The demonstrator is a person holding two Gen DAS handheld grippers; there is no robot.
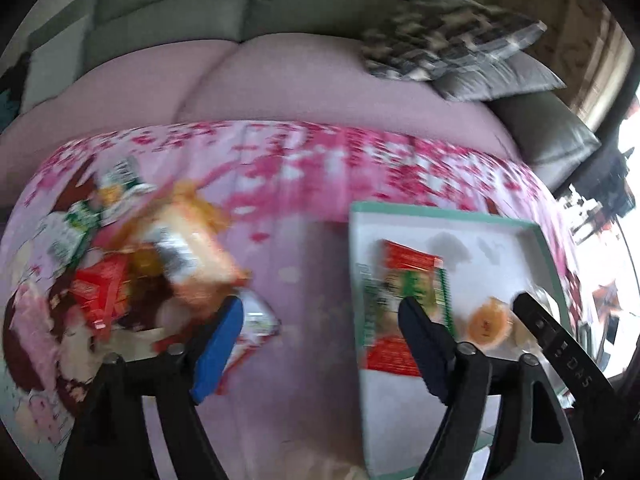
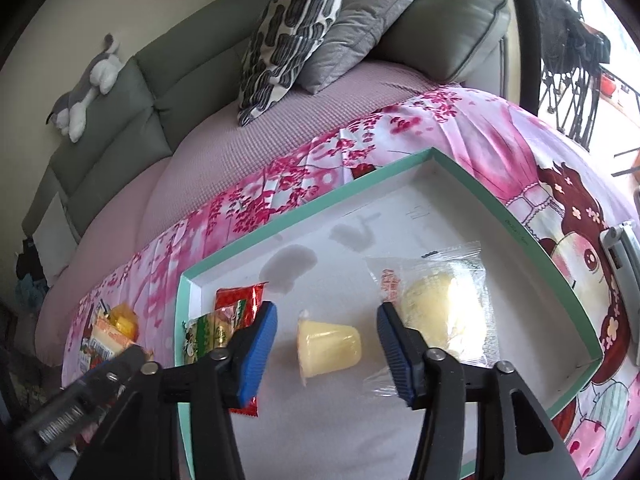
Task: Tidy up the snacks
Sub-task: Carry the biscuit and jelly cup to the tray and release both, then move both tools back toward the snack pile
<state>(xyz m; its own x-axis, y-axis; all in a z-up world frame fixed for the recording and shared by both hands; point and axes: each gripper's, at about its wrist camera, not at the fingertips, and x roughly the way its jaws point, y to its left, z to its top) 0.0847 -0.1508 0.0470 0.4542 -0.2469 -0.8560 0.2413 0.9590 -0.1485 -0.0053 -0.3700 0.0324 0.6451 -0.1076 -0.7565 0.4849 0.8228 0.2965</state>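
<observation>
A white tray with a teal rim [image 2: 320, 208] lies on the pink flowered cloth; it also shows in the left wrist view [image 1: 448, 216]. In it are red and green snack packets [image 2: 228, 316] [image 1: 404, 280], a yellow jelly cup [image 2: 328, 346] [image 1: 488, 322] and a clear-wrapped yellow cake [image 2: 444, 304]. My right gripper [image 2: 326, 354] is open just above the jelly cup, which lies between its fingers. My left gripper [image 1: 320, 336] is open over the cloth, between the tray and a pile of loose snacks [image 1: 160, 256]. The left view is blurred.
A sofa with pink cover [image 2: 280, 128] runs behind the cloth, with patterned and grey cushions [image 2: 296, 36] and a plush toy [image 2: 88, 84]. A silver object [image 2: 624, 256] lies right of the tray. A chair frame [image 2: 572, 80] stands at far right.
</observation>
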